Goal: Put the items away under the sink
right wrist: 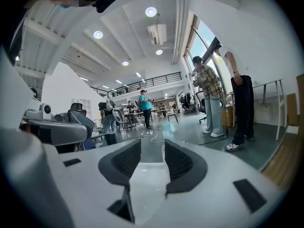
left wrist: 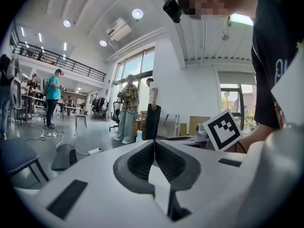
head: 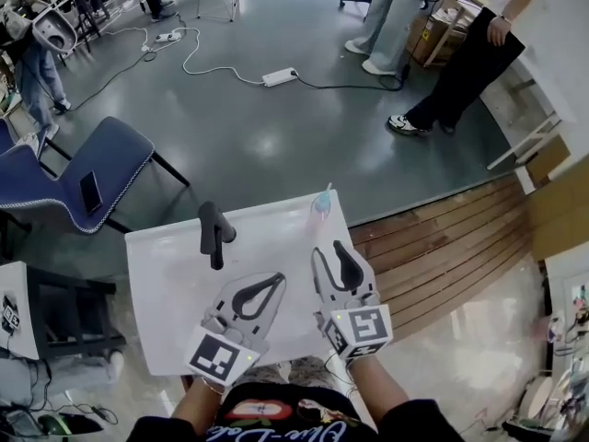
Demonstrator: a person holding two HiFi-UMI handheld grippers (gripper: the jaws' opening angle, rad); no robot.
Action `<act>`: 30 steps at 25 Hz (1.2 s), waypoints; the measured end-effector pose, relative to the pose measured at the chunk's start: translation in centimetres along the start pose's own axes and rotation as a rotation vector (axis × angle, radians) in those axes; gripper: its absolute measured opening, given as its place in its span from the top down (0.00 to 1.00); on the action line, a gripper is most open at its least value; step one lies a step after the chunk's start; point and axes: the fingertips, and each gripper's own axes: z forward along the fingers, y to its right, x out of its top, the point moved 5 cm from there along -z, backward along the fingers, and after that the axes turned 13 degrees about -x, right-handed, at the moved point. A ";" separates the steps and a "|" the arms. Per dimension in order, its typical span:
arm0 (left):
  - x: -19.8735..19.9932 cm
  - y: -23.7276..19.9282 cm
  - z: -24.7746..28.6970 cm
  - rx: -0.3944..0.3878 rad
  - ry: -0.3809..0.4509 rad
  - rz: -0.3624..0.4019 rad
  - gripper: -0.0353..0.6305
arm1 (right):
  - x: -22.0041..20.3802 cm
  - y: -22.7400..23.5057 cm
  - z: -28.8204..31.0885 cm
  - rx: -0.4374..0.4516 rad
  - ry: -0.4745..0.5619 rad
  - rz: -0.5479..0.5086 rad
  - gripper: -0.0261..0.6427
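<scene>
A white tabletop (head: pixel 166 284) lies below me. A black faucet-like piece (head: pixel 214 233) rests on its far left part and shows as a dark shape (left wrist: pixel 64 156) in the left gripper view. A small clear spray bottle (head: pixel 321 205) stands at the far edge; it also appears as a bottle (left wrist: pixel 139 136) and a pale bottle (right wrist: pixel 166 126) beyond the jaws. My left gripper (head: pixel 277 280) (left wrist: pixel 154 142) hovers over the table, shut and empty. My right gripper (head: pixel 329 252) (right wrist: pixel 152 145) is open, nothing between its fingers, pointing toward the bottle and short of it.
A blue chair (head: pixel 87 168) holding a phone stands left of the table, with a dark cart (head: pixel 64 325) nearer. Cables and a power strip (head: pixel 279 76) lie on the grey floor. Two people (head: pixel 442 53) stand at the back right. Wooden flooring (head: pixel 442 256) is to the right.
</scene>
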 end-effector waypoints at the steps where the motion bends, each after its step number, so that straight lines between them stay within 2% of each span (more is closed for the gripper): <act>1: -0.1 -0.1 0.1 0.005 -0.001 -0.002 0.94 | -0.1 0.1 0.3 0.002 -0.003 -0.001 0.73; 30: -1.4 -1.4 -0.6 0.103 -0.026 -0.034 0.94 | -2.7 0.8 5.1 -0.004 -0.050 -0.044 0.64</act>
